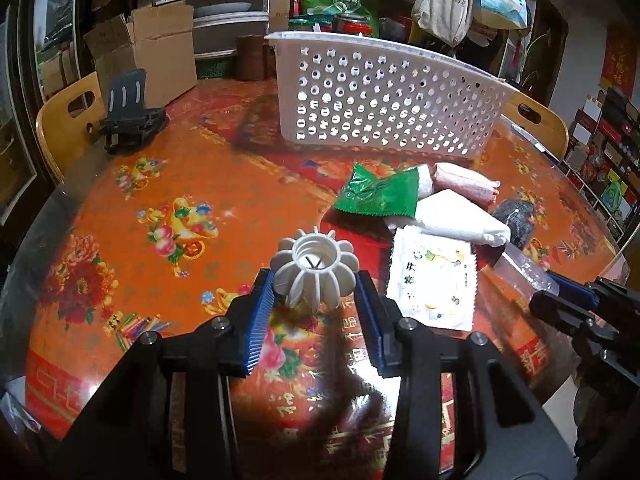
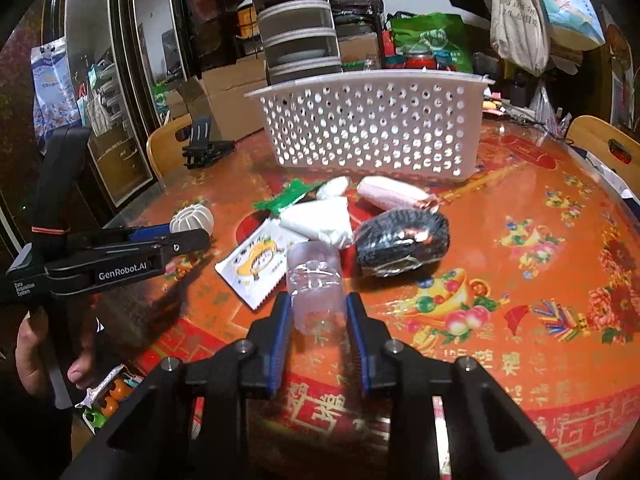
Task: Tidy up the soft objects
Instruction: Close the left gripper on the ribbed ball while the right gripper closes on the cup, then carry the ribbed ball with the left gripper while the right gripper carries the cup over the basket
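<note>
At the bottom centre of each wrist view a gripper has closed partway on one item: the left gripper (image 1: 315, 286) pinches a ribbed white plastic ball (image 1: 314, 270), the right gripper (image 2: 319, 312) a clear, crinkly plastic bottle (image 2: 316, 280). Neither has yet been carried off, so the sorting looks barely begun. Mid-frame lie a glossy white sachet (image 2: 256, 264), a green foil packet (image 1: 378, 194), a pink roll (image 2: 390, 196) and a dark mesh pouch (image 2: 402, 242); beyond stands the perforated white basket (image 2: 372, 132), contents unseen.
</note>
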Available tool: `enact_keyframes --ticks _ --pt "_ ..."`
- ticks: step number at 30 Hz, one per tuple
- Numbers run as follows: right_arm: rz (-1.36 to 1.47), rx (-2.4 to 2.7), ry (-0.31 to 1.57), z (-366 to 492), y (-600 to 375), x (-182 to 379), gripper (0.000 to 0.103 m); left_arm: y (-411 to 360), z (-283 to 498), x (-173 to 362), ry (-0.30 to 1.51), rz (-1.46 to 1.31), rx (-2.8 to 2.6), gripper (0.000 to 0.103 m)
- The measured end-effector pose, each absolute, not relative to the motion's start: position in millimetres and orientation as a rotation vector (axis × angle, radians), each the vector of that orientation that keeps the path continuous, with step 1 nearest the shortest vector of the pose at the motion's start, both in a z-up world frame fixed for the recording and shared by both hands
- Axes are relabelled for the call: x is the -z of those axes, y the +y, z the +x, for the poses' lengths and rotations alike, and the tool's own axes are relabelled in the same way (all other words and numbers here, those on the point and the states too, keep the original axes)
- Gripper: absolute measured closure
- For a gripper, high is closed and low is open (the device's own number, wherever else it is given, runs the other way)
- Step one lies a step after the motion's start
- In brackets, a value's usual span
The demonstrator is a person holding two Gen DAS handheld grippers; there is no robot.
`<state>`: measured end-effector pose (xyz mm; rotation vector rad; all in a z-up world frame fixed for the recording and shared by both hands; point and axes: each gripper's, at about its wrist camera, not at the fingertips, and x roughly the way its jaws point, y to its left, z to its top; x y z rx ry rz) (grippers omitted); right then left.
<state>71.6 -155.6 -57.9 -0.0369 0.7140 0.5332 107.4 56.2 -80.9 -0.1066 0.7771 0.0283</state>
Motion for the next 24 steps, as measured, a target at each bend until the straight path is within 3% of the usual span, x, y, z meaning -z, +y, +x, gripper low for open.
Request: enact_keyframes --ticks 24 --pt "-0.003 -0.473 0.592 92.8 -195.2 1.2 0.077 29.9 118.7 17.7 0.678 -0.091 0.043 0.065"
